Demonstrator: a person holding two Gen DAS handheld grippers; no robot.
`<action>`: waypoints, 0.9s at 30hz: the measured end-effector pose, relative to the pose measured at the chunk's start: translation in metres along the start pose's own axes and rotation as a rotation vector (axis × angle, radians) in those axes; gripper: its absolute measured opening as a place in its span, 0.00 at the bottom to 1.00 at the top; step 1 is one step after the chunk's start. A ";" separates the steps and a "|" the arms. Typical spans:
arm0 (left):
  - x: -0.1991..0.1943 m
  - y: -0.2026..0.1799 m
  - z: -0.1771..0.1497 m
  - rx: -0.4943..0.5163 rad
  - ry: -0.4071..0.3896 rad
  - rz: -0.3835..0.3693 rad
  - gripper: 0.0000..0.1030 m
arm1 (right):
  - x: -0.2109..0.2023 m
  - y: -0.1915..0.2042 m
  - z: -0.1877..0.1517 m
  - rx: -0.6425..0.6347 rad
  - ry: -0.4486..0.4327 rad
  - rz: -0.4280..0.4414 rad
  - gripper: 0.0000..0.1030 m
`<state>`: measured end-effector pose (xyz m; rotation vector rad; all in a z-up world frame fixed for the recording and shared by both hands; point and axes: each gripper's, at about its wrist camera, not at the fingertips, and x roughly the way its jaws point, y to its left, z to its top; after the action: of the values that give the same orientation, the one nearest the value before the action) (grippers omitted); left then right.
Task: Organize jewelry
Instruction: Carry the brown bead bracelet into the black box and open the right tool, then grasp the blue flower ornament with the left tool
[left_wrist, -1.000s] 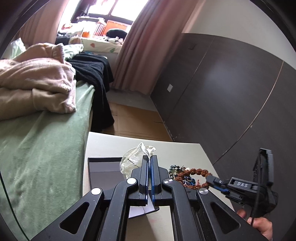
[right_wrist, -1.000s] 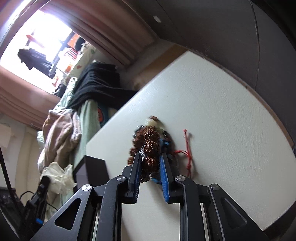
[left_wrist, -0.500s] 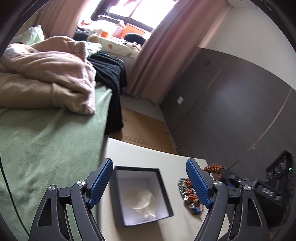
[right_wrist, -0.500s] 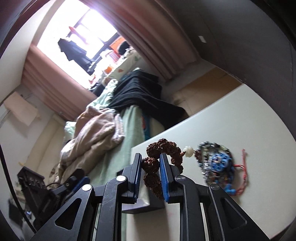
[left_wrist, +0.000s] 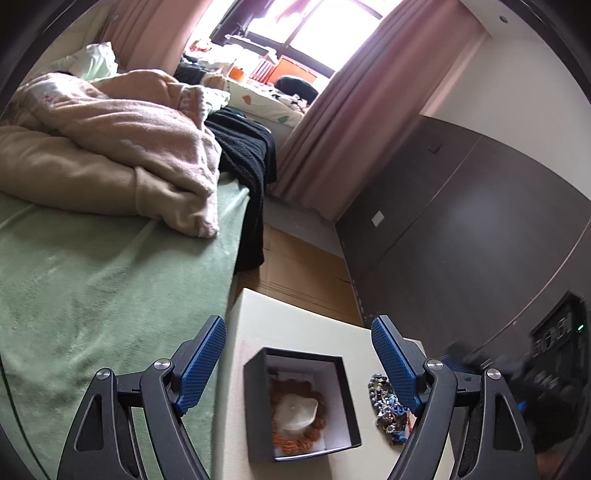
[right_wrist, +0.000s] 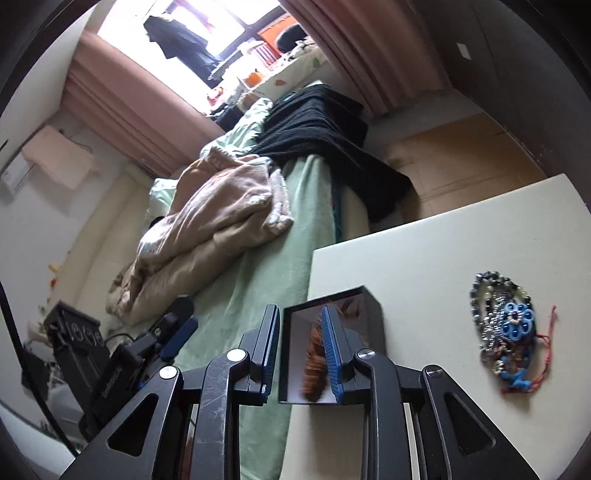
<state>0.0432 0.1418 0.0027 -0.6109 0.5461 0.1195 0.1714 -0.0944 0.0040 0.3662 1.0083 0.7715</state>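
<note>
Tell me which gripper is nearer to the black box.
Right. The right gripper is over the black box, jaws apart, brown bead bracelet dropping in. The left gripper, jaws wide open, hangs farther back above it.

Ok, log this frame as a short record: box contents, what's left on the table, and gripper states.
box: black square box with white lining, open, on white table
in box: brown beaded bracelet and a crumpled clear bag
left out: heap of blue and silver beaded jewelry, right of box
left hand-held gripper: open
right hand-held gripper: open, over box
</note>
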 end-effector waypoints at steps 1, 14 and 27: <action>0.001 -0.004 -0.002 0.007 0.000 0.003 0.79 | -0.010 -0.002 0.004 -0.006 -0.025 -0.010 0.35; 0.038 -0.092 -0.047 0.247 0.105 0.017 0.79 | -0.080 -0.096 -0.004 0.090 -0.088 -0.127 0.71; 0.099 -0.168 -0.082 0.418 0.315 0.029 0.63 | -0.100 -0.158 -0.005 0.204 -0.021 -0.166 0.71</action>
<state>0.1351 -0.0473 -0.0189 -0.2127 0.8576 -0.0660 0.2010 -0.2753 -0.0320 0.4583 1.0862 0.5157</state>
